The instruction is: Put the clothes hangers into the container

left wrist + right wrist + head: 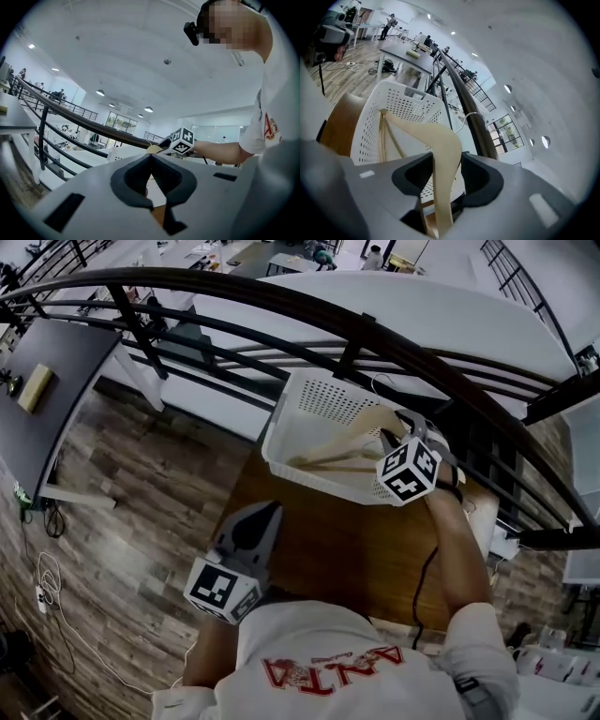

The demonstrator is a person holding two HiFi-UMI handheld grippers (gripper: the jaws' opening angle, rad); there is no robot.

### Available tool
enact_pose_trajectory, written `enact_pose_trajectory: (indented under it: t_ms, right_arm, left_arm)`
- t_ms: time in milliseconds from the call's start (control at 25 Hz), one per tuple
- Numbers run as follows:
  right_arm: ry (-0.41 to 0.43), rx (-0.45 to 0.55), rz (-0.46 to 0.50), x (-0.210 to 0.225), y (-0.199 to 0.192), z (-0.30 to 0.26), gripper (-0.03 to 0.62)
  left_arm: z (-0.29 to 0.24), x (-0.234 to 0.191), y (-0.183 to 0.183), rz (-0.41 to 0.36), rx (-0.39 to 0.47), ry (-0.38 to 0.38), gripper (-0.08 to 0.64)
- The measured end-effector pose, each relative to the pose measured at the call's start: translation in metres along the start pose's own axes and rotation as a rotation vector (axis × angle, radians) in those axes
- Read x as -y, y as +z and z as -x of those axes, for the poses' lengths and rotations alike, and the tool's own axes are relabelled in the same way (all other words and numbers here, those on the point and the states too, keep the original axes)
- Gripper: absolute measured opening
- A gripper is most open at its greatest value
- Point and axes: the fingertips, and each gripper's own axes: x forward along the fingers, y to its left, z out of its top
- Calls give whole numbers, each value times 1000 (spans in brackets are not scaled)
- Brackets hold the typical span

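Now, right gripper (388, 439): I see its jaws pinching the hanger from both sides, and the pads press on the pale wood in the right gripper view (446, 157).
Hanger (438, 136): it is of light wood. The bent middle part sits between my right jaws and one long arm reaches down into the basket. In the head view (339, 451) it lies across the inside of the basket, tilted.
Basket (328, 397): white, with many small holes in the walls. It stands on the far part of the table, just beside the railing. The right gripper view shows its inner wall (401, 105) behind the hanger.
Left gripper (265, 514): its jaws are pressed together at the tips and I see nothing between them in the left gripper view (151, 157). It hangs over the near left side of the table, well apart from the basket.
Table (323, 549): brown wooden top.
Railing (281, 294): black curved bars behind the basket.
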Motion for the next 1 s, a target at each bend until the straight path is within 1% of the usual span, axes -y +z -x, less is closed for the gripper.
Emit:
enact_pose_trajectory:
  t_ms: [200,320,400,520,600,680,760,840,1000]
  right_arm:
    - [26,-96,32,-6,-6,-26,186]
    - [16,-161,98,-6,-7,-35,192]
    - [-1,-168,118,-7,-9,-34,186]
    - [-16,-141,98,-6,-10,-24,185]
    - [-30,-100,67,-2,-3,-10,155]
    - [-45,-42,7,1,5,13,91]
    - [-55,29,-74,3,13,38,28]
    - [-56,102,-161,3,20,60,5]
    - [-63,224,-312,0,24,100,3]
  left_arm:
    - [7,-16,-5,28,-6,18,8]
    - [8,-27,-5,36,-3,22,8]
    - [8,-28,-6,34,0,17,8]
    - [5,-24,-5,26,-3,9,8]
    - [3,-22,-1,19,-2,1,8]
    - [1,-18,2,10,0,-11,8]
    - [-2,-11,4,0,1,-24,8]
    - [-4,-5,6,-10,1,-35,8]
    - [-5,7,13,-34,13,-54,8]
